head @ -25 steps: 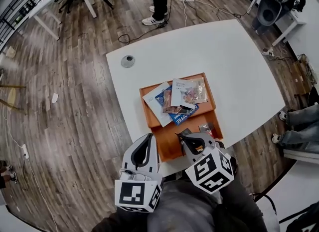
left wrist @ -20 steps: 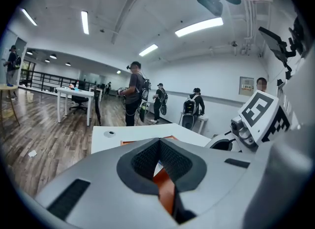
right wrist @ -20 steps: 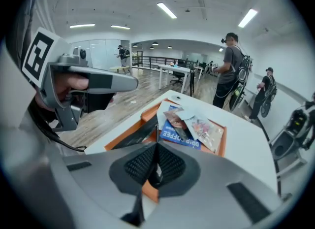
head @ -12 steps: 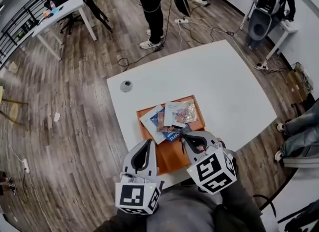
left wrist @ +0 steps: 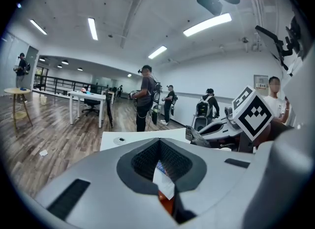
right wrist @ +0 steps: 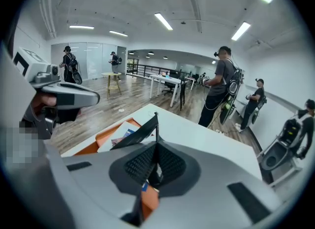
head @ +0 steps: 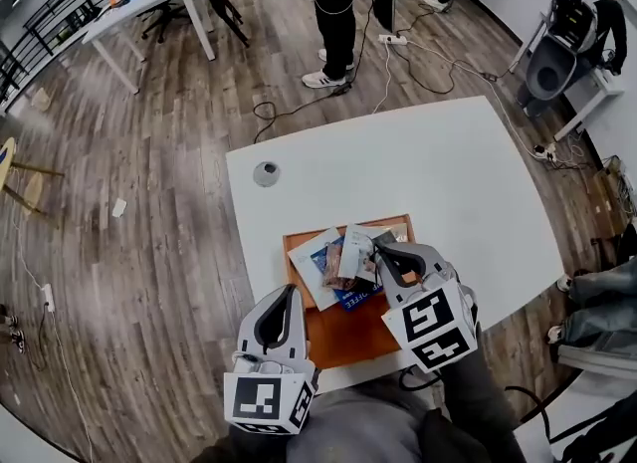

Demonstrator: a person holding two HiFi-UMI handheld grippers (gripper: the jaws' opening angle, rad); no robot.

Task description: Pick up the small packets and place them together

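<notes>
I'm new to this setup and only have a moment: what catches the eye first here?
The orange tray on the white table, with packets heaped at its far end. Above the tray the right gripper is shut on a dark packet, while the left gripper hovers empty by its left edge.

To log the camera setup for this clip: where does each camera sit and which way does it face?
Head view: on the person's head, facing steeply down at the white table, orange tray, left gripper and right gripper.
Left gripper view: on the left gripper, facing along its closed jaws across the table; right gripper at right.
Right gripper view: on the right gripper, facing along jaws shut on a dark packet; left gripper at left.
Shared: all three show the tray.
</notes>
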